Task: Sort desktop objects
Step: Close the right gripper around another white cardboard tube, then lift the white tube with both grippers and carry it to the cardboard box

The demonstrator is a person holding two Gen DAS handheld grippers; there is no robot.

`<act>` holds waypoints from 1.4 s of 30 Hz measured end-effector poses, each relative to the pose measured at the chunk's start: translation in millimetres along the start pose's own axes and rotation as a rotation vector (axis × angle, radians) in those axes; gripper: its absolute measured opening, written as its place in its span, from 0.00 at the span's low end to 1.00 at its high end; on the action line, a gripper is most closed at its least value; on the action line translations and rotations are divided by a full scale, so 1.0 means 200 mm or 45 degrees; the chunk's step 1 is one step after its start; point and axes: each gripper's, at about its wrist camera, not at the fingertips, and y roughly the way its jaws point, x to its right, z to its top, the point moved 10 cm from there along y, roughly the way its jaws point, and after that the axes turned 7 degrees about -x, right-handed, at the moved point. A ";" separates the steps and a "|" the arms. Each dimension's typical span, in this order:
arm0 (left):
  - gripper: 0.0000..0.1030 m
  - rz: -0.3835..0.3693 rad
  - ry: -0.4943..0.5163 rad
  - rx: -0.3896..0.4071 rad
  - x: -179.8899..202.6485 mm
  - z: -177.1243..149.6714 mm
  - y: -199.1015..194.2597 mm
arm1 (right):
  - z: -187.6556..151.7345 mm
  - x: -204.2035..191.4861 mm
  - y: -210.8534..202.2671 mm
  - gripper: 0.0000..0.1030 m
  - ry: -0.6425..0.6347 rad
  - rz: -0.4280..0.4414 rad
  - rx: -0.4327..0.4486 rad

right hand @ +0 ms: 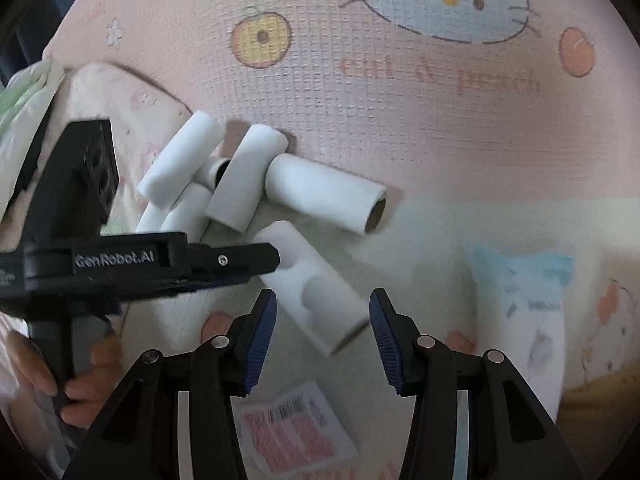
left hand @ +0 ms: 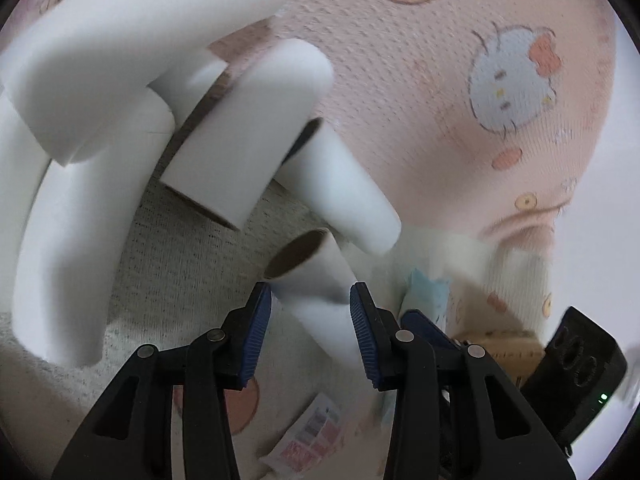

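Step in hand: sorting, as I judge it; gathering white paper rolls into one pile.
Left jaws [left hand: 310, 300]: standing apart around one white roll [left hand: 316, 280]; whether my blue pads press it I cannot tell.
Right jaws [right hand: 322, 308]: open, pads clear of the roll [right hand: 316, 284] lying slantwise between them, its far end near the left tool's fingertip.
Pile of rolls [right hand: 224, 176]: at 10 o'clock in the right view, several tubes heaped crosswise; one longer tube [right hand: 328, 196] lies at the pile's 3 o'clock side, brown core showing.
Surface: pink cartoon-cat cloth [right hand: 400, 120], with a cream knitted patch [left hand: 188, 240] under the rolls.
Other items: blue-and-white packet [right hand: 520, 300] at 3 o'clock; red-printed slip with barcode [right hand: 296, 432] at 6 o'clock.
Writing: "GenRobot.AI" on the left tool's body [right hand: 116, 260]; cloth print reads roughly "cat & peach", blurred; slip text illegible.
Next move, my judgement: settle on one gripper for this roll, close squarely across its width, avoid crushing the hollow core.
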 end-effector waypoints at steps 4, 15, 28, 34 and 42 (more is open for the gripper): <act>0.43 -0.087 -0.009 0.000 0.04 0.01 -0.01 | 0.02 0.01 0.08 0.33 -0.002 0.040 -0.079; 0.43 -0.123 -0.054 -0.065 0.02 -0.02 0.06 | 0.01 -0.08 0.16 0.32 -0.046 0.047 -0.178; 0.43 -0.120 -0.056 -0.116 0.01 -0.03 0.10 | 0.02 -0.08 0.18 0.34 0.041 0.097 -0.218; 0.43 -0.166 -0.116 -0.121 -0.01 -0.01 0.12 | 0.02 -0.07 0.21 0.36 0.063 0.159 -0.219; 0.44 -0.136 -0.037 -0.095 0.02 0.00 0.12 | 0.02 -0.08 0.29 0.40 0.089 0.171 -0.280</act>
